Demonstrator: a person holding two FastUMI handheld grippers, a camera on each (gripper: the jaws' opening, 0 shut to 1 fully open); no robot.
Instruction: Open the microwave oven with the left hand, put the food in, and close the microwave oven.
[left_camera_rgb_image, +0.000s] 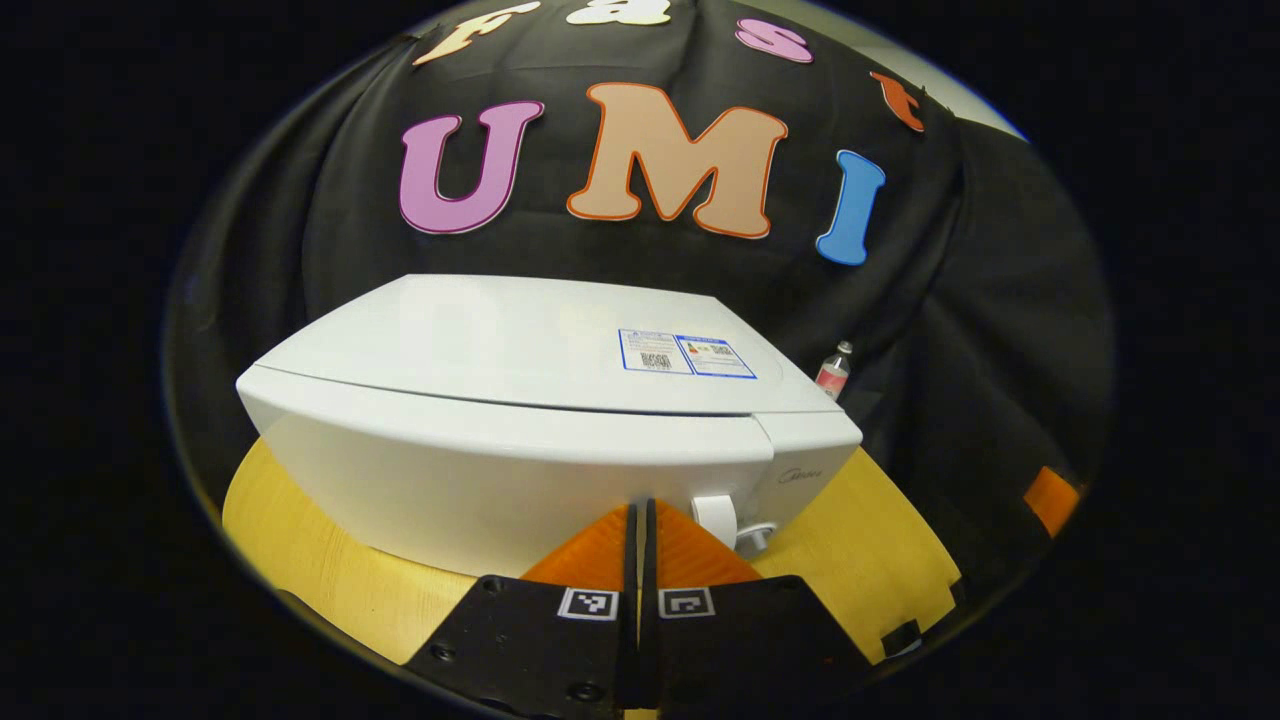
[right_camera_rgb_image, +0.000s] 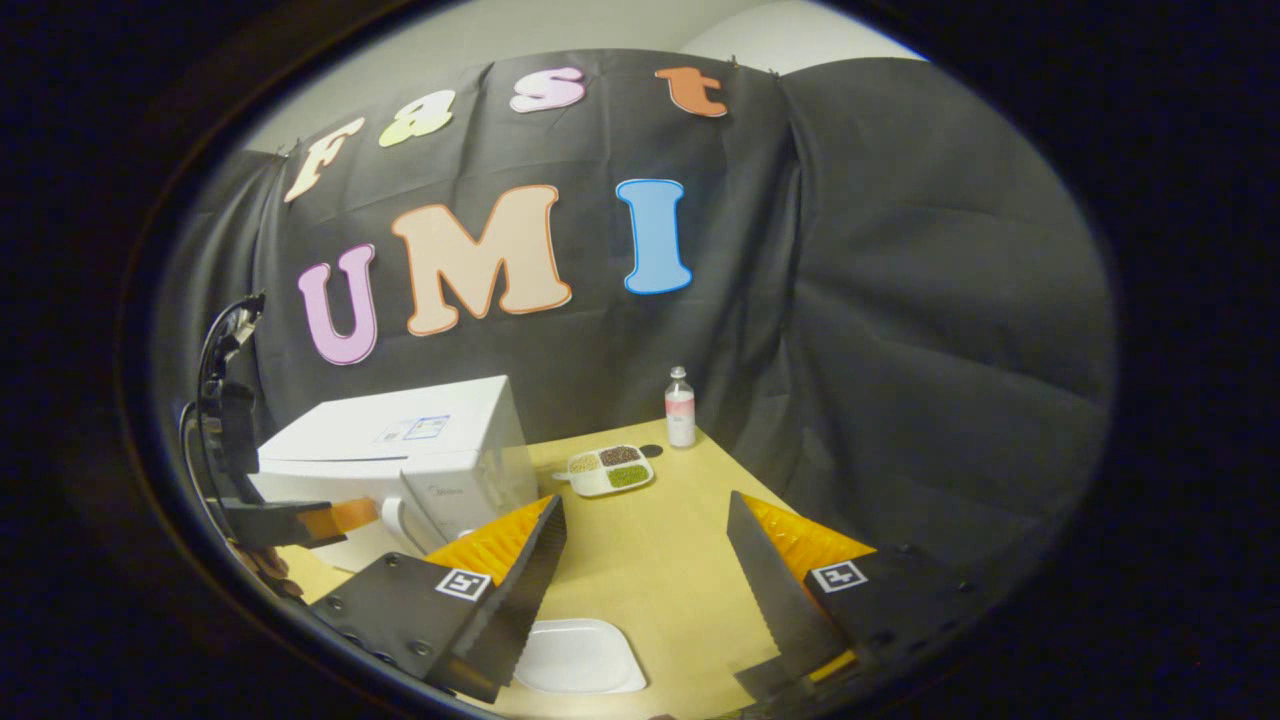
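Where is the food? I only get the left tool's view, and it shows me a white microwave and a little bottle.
Observer: In the right gripper view, a divided dish of food sits on the table. It is apart from the microwave and near the bottle.
Operator: Is the other tool holding it?
Observer: No. The right tool is open, with nothing between its fingers.
Operator: Anything else on that table?
Observer: A white plate, with nothing on the part I can see, lies at the near edge, close to the right tool.
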